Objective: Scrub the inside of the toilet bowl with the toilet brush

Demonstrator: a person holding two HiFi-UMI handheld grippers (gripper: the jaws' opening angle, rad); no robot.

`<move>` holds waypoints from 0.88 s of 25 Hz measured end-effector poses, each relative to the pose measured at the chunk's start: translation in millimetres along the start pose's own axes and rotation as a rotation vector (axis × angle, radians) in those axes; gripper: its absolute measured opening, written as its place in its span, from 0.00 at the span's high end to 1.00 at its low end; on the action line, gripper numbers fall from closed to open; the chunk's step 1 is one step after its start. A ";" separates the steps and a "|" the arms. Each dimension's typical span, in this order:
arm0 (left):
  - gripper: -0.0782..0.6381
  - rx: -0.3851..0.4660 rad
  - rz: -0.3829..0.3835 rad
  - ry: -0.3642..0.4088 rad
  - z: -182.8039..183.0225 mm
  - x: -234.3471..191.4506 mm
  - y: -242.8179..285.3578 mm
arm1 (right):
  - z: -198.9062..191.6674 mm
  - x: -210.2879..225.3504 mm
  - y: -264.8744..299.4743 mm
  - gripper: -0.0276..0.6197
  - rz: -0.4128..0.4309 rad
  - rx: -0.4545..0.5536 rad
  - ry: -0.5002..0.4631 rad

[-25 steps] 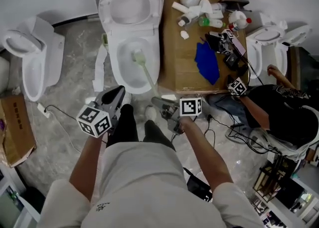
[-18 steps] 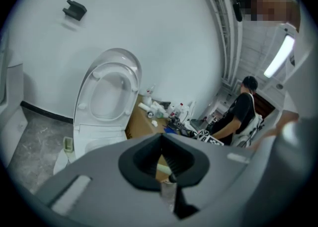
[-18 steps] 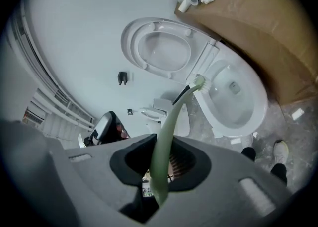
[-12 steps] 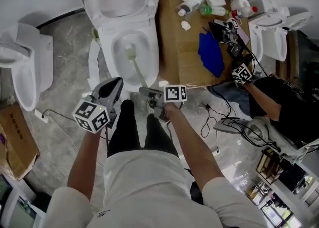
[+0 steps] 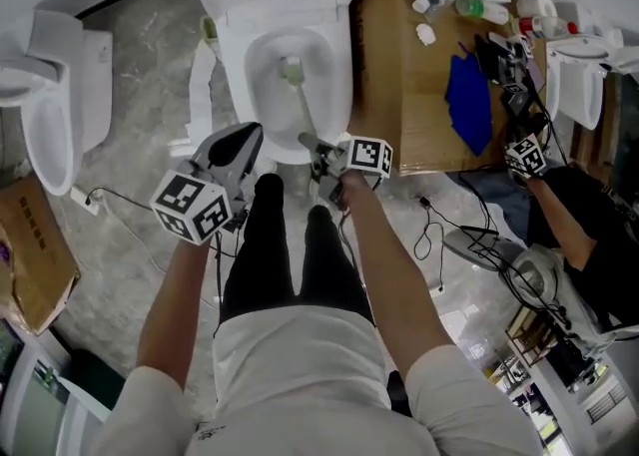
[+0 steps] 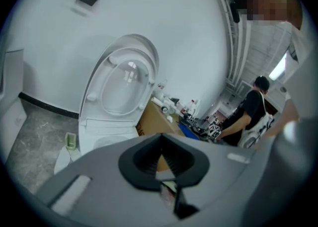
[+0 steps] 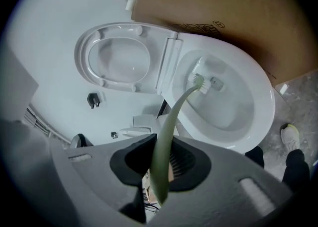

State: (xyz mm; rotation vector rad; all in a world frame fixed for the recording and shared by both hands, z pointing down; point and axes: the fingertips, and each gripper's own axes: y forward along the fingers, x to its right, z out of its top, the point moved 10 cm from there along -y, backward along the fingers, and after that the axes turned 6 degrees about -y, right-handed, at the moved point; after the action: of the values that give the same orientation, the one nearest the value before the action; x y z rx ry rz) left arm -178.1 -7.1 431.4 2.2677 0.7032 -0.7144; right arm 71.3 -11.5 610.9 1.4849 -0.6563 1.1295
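The right gripper [image 7: 161,164] clamps its fingers on the thin green handle of the toilet brush [image 7: 174,112], whose head rests inside the toilet bowl [image 7: 263,107], right of centre in that view. The left gripper [image 6: 161,159] hangs closed on nothing. Hard scrubbing could bow the handle until it twists in the fingers or springs back, flicking water over the rim.

Bright, even indoor light washes the white toilet bowl [image 5: 262,95] almost featureless in the head view; floor shadows beside it are faint. Both gripper views bulge, with black corners. The left claw [image 6: 161,139] and right claw [image 7: 161,144] blur near the lens, as does the toilet brush [image 7: 171,120] handle; the bowl beyond stays sharp.
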 end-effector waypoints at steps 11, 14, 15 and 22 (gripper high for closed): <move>0.90 -0.005 0.005 -0.053 -5.9 -38.0 -12.0 | 37.4 31.0 42.2 0.86 -0.084 0.127 0.079; 0.90 0.005 0.000 -0.066 -4.3 -48.5 -17.1 | 43.6 31.0 54.5 0.86 -0.080 0.152 0.087; 0.90 0.005 0.000 -0.065 -4.0 -51.8 -17.8 | 44.9 30.7 57.9 0.86 -0.082 0.160 0.098; 0.90 0.016 0.010 -0.090 -6.4 -68.1 -18.0 | 61.6 27.2 76.6 0.86 -0.075 0.178 0.069</move>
State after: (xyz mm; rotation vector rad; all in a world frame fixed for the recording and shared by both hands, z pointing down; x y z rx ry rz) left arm -236.0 -10.5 472.0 2.2366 0.6459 -0.8141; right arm 33.2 -84.0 671.7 1.5998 -0.4579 1.2002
